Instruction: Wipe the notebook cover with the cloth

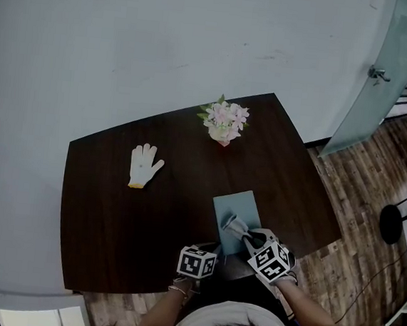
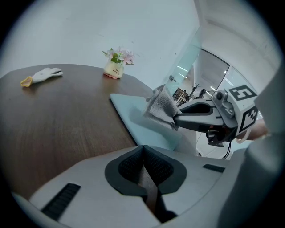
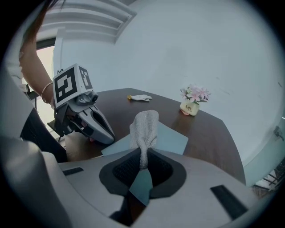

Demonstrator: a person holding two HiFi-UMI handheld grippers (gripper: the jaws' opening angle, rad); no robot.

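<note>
A pale teal notebook (image 1: 241,204) lies flat near the front edge of the dark wooden table (image 1: 112,214). My right gripper (image 1: 244,234) is shut on a grey cloth (image 1: 233,225), which hangs over the notebook's near half. In the right gripper view the cloth (image 3: 144,127) stands up bunched from the jaws over the notebook (image 3: 173,139). My left gripper (image 1: 216,249) is shut with nothing in it, its tip at the notebook's near left corner. The left gripper view shows the notebook (image 2: 133,116) ahead and the cloth (image 2: 161,106) in the right gripper (image 2: 176,120).
A white work glove (image 1: 142,165) lies at the table's left. A small pot of pink flowers (image 1: 224,122) stands at the far edge. A glass door (image 1: 384,76) and a black stool (image 1: 392,220) are to the right, on wood flooring.
</note>
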